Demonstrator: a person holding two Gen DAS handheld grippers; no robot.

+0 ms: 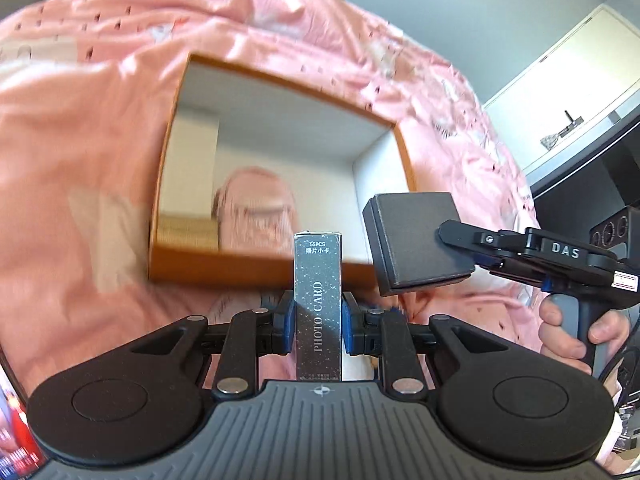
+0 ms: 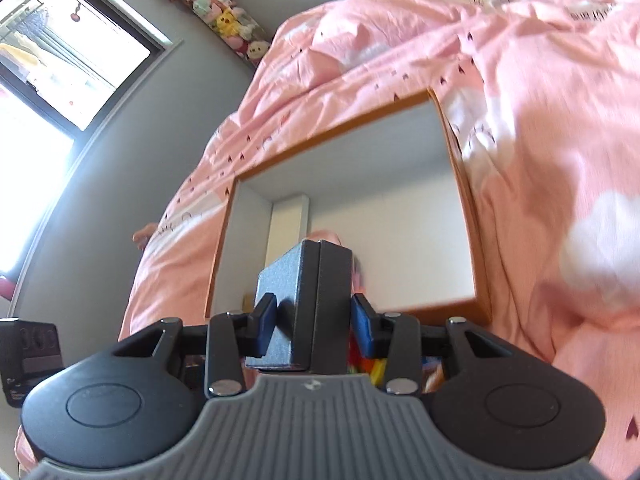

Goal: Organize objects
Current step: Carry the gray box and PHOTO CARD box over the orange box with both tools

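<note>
Pink bedding (image 1: 100, 128) covers the bed, and an open orange box (image 1: 256, 268) with white inner walls sits on it. Inside the box lies a pink item (image 1: 256, 204), blurred. The left hand-held gripper (image 1: 318, 322) is clamped on a slim dark card box (image 1: 319, 304) printed "PHOTO CARD", held upright just in front of the orange box's near wall. The right hand-held gripper (image 2: 313, 320) is clamped on a grey case (image 2: 304, 304), held over the orange box's near right corner, just beside the card box. A hand (image 1: 576, 332) grips the right handle. Beyond the bedding, a window (image 2: 60, 48) and hanging plush toys (image 2: 216, 12) show on the grey wall.
</note>
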